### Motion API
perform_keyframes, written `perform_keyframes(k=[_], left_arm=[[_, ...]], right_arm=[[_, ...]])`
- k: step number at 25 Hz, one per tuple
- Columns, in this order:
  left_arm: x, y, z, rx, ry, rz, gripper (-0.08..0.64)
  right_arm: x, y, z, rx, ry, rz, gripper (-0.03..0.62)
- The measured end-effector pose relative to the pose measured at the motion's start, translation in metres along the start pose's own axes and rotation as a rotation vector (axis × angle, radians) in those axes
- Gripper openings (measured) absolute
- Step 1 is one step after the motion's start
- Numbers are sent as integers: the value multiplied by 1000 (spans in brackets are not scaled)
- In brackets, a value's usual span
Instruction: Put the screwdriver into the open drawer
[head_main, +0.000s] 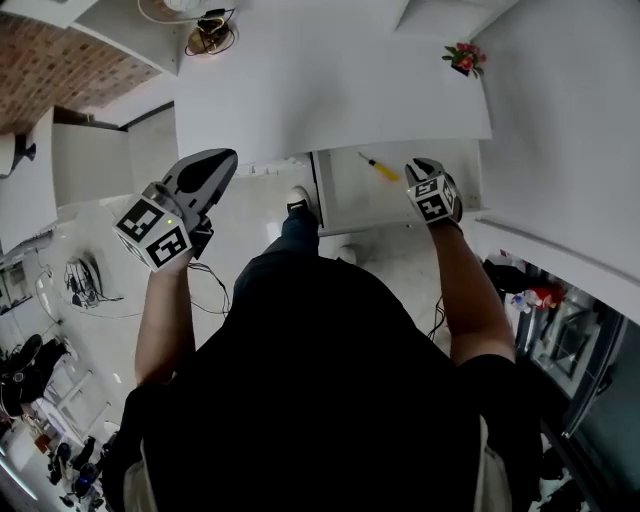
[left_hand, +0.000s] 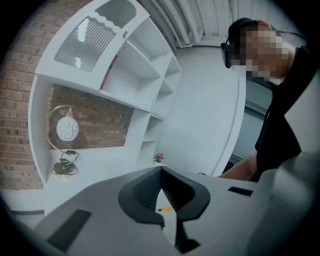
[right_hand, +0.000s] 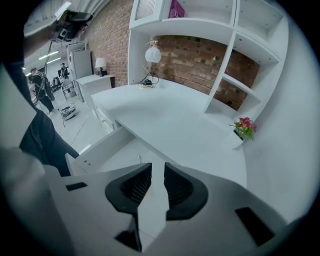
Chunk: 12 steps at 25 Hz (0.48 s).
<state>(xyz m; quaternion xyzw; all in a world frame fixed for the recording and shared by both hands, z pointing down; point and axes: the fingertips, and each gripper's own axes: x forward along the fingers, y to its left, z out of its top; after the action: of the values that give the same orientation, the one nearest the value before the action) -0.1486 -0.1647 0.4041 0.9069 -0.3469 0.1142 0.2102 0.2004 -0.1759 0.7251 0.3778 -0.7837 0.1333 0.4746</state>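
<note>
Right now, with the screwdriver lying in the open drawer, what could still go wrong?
The right gripper hovers over the drawer close to the screwdriver; withdrawing carelessly might knock the tool or clip the drawer wall. The open drawer juts out beside the person's shoe, so a step forward could bump it. Cables lie on the floor to the left, a trip hazard.

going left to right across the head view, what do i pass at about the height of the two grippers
left hand-held gripper → person's shoe → screwdriver → right hand-held gripper
</note>
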Motion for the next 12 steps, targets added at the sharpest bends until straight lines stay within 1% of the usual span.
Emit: perform_keyframes(k=[4,8,12], left_arm=[[-5,-18,10,8,-20,0,17],[-6,-38,17,44,-51,-30,17],[-8,-57,24,58,-54,-35,17]], right_arm=[[-30,-11,5,26,-56,-38,86],[-59,-16,7,49,-107,-68,86],[-90,-18,21,91,-175,-88,86]])
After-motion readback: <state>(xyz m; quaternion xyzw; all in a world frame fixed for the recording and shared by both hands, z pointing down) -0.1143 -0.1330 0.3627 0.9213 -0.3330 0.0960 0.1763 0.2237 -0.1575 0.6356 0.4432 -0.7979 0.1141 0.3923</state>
